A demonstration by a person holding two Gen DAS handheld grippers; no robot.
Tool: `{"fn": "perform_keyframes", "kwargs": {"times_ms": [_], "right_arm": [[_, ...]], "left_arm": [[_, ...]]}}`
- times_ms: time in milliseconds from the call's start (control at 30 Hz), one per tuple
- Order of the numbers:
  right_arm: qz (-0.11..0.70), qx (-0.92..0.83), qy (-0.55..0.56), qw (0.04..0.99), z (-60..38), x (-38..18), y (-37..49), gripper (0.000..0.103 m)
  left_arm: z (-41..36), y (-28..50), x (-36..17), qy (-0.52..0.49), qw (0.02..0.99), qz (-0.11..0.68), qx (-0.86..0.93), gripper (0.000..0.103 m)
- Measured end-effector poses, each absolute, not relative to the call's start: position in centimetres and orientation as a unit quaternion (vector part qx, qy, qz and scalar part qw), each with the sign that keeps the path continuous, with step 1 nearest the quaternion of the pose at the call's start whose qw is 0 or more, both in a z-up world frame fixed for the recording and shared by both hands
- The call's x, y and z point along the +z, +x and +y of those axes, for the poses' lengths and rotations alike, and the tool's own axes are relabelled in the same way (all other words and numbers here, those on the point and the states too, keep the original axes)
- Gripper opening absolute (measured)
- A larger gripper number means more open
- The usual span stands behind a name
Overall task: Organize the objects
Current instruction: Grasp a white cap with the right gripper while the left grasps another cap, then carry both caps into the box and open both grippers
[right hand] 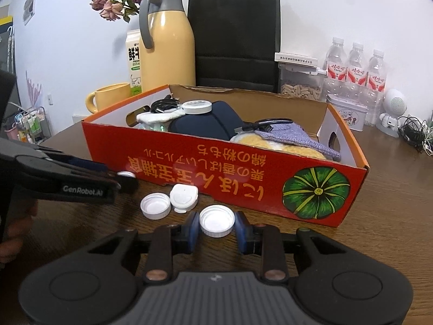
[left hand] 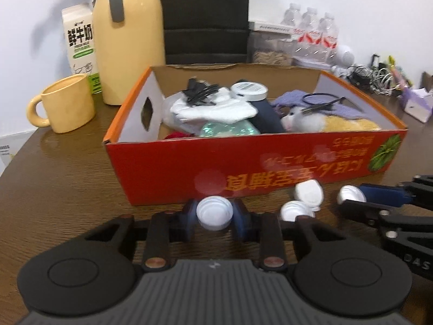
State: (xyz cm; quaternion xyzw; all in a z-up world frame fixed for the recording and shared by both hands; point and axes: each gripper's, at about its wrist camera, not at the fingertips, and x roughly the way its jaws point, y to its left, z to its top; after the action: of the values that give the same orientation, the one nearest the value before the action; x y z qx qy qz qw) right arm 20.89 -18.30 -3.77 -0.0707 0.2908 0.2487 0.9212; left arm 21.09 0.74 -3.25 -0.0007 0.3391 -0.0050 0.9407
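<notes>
Left wrist view showed the left gripper [left hand: 214, 214] clamped on a white cap [left hand: 214, 213] just before the red box [left hand: 243, 168]; the right gripper [right hand: 217, 221] pinched another cap [right hand: 217, 220] (two more lay on the surface).

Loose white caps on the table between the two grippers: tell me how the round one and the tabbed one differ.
The round cap is a plain circle; the tabbed lid has a squarer outline with a small tab. The round cap lies hollow side up, while the tabbed lid shows a closed face. The tabbed lid lies nearer the red box. Both are white and lie side by side on the table.
</notes>
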Motion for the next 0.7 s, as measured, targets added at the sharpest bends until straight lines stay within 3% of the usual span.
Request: {"fn": "perform_keyframes", "kwargs": {"times_ms": [700], "right_arm": [[0.255,0.251,-0.059,0.932,-18.9,-2.7,19.9,0.027]], "left_arm": [[0.7,18.3,-1.3,-0.018,0.955,0.294,-0.017,0.029]]}}
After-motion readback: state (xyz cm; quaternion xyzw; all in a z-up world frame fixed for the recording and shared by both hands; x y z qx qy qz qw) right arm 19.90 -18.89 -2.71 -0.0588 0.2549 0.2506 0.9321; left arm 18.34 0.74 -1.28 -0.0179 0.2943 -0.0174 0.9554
